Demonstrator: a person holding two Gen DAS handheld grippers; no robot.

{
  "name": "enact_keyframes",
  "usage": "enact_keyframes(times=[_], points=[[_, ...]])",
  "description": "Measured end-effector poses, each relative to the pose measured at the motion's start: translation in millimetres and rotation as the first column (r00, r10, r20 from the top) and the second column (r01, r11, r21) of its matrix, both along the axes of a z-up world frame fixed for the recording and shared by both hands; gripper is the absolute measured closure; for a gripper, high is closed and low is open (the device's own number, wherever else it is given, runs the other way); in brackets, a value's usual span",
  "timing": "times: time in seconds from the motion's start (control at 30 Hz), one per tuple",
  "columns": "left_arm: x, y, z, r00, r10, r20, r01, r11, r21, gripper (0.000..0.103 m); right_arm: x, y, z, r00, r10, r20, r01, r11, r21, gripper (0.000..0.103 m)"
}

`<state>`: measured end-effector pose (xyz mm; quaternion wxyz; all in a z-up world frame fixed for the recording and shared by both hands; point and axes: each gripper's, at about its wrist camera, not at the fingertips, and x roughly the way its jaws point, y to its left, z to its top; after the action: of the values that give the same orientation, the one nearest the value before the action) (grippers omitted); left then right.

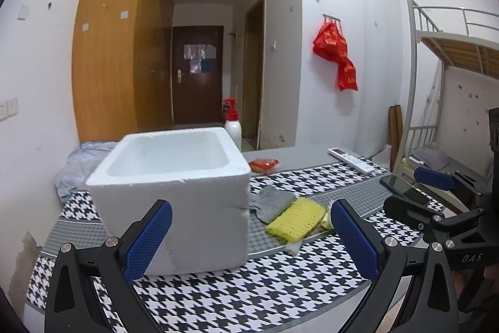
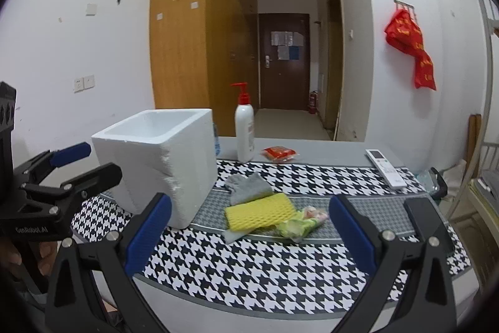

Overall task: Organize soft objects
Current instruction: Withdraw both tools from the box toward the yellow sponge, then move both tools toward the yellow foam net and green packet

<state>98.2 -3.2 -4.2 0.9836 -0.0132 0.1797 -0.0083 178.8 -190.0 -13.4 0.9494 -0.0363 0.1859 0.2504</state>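
Observation:
A white foam box [image 1: 174,189] [image 2: 159,158] stands open-topped on the houndstooth mat; its inside looks empty. Right of it lie a grey sock [image 1: 271,202] [image 2: 249,186], a yellow foam net [image 1: 296,219] [image 2: 259,213] overlapping it, and a crumpled green-yellow plastic bag [image 2: 301,222] [image 1: 326,219]. My left gripper [image 1: 251,242] is open and empty, just in front of the box; it also shows at the left of the right wrist view [image 2: 85,159]. My right gripper [image 2: 249,239] is open and empty, in front of the yellow net; it also shows at the right of the left wrist view [image 1: 411,189].
A pump bottle [image 2: 244,130] stands behind the box. A red packet [image 2: 279,153], a white remote [image 2: 385,167] and a black phone [image 2: 427,217] lie on the table. A bluish cloth bundle [image 1: 78,167] sits left of the box. A bunk bed frame [image 1: 436,58] is at the right.

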Motion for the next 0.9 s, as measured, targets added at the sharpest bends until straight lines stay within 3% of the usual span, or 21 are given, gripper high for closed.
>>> enact_keyframes(times=[0.4, 0.9], points=[[15, -19, -9, 0.994, -0.100, -0.042, 0.101, 0.995, 0.003, 0.001, 6, -19, -13, 0.997, -0.078, -0.026, 0.077, 0.997, -0.031, 0.001], [45, -42, -28, 0.980, -0.165, -0.107, 0.166, 0.986, 0.002, 0.001, 31, -30, -28, 0.990, -0.105, -0.092, 0.101, 0.994, -0.043, 0.001]])
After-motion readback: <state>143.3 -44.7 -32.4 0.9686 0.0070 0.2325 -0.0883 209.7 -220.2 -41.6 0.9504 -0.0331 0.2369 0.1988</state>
